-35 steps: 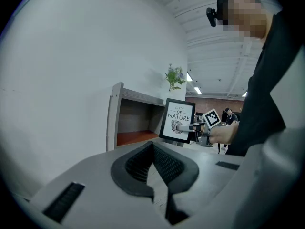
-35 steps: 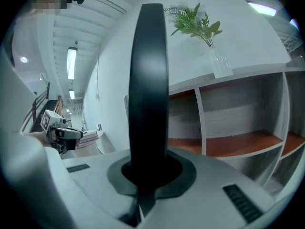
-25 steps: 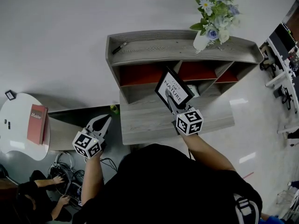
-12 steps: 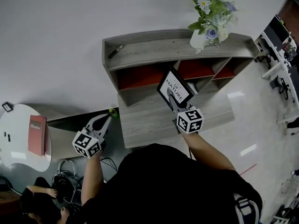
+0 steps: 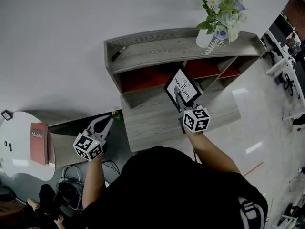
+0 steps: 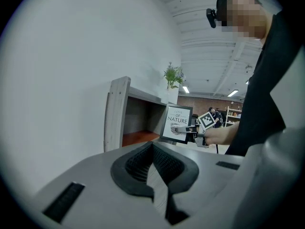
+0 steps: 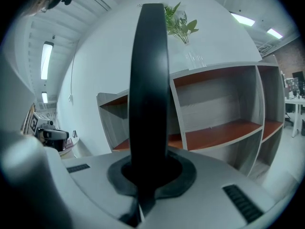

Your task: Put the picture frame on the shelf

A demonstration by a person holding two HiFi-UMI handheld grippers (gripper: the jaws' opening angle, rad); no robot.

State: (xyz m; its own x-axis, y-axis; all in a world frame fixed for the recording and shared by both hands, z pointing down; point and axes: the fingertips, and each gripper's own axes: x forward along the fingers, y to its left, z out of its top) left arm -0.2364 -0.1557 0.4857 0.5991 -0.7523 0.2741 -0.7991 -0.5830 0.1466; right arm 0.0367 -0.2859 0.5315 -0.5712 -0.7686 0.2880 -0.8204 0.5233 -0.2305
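The picture frame (image 5: pixel 183 88), black-edged with a white print, is held upright above the lower ledge of the grey shelf (image 5: pixel 143 49), in front of its red-floored middle compartments. My right gripper (image 5: pixel 179 97) is shut on the frame's lower edge. In the right gripper view the frame (image 7: pixel 150 80) stands edge-on between the jaws of the right gripper (image 7: pixel 147 173). The left gripper (image 5: pixel 108 123) hangs low at the left, away from the shelf, shut and empty. From the left gripper (image 6: pixel 153 151) view I see the frame (image 6: pixel 177 123) beside the shelf (image 6: pixel 116 113).
A white vase of flowers (image 5: pixel 219 13) stands on the shelf top at the right, a dark pen (image 5: pixel 116 55) at its left. A small green object (image 5: pixel 115 114) lies by the left gripper's tip. A white round table (image 5: pixel 14 147) carries a red book (image 5: pixel 38 136). Cables (image 5: pixel 71 190) lie on the floor.
The right gripper has carried the frame a little to the right and closer to the shelf's compartments. The left gripper has stayed put.
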